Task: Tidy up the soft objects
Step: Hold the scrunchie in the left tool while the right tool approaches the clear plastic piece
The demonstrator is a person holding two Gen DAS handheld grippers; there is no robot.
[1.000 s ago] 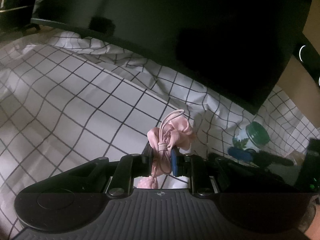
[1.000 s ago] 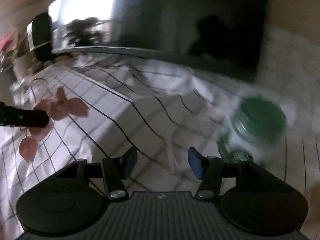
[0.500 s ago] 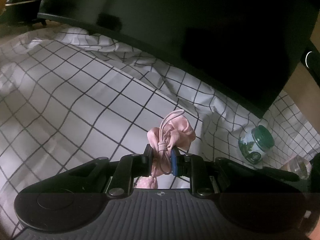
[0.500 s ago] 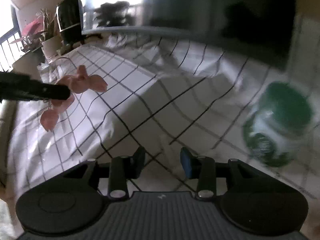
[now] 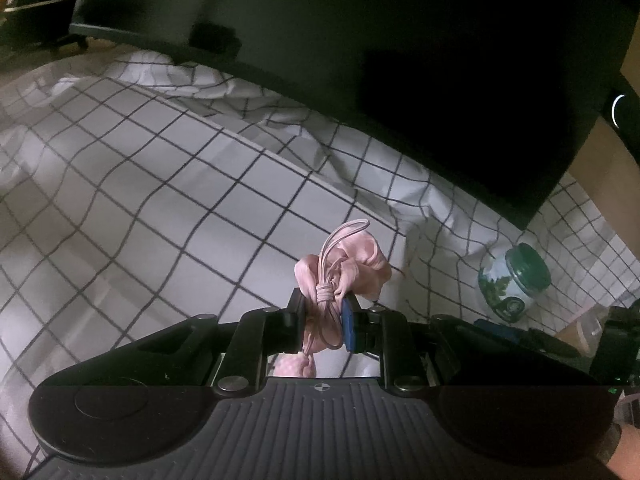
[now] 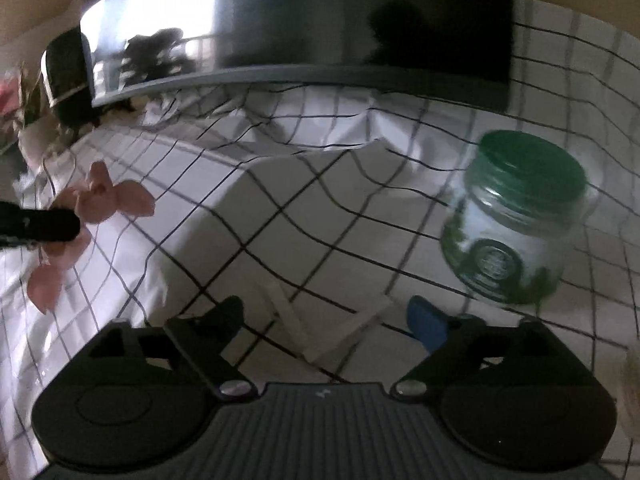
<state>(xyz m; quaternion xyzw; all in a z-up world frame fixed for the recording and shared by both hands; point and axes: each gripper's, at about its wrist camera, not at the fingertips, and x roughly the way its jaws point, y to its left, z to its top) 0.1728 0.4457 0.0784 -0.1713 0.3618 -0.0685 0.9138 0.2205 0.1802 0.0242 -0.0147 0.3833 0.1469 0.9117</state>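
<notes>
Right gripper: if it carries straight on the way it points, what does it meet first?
Probably the checked cloth; nothing lies between the opening fingers of the right gripper. The green-lidded jar sits off to the right of that line, though depth is unclear.

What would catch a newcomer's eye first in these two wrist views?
Probably the pink drawstring pouch, pinched at its knotted neck by the left hand-held gripper above the white checked cloth. Next, the green-lidded glass jar standing on the cloth ahead and to the right of the right hand-held gripper, whose jaws are opening with nothing between them. A large dark screen fills the back.
</notes>
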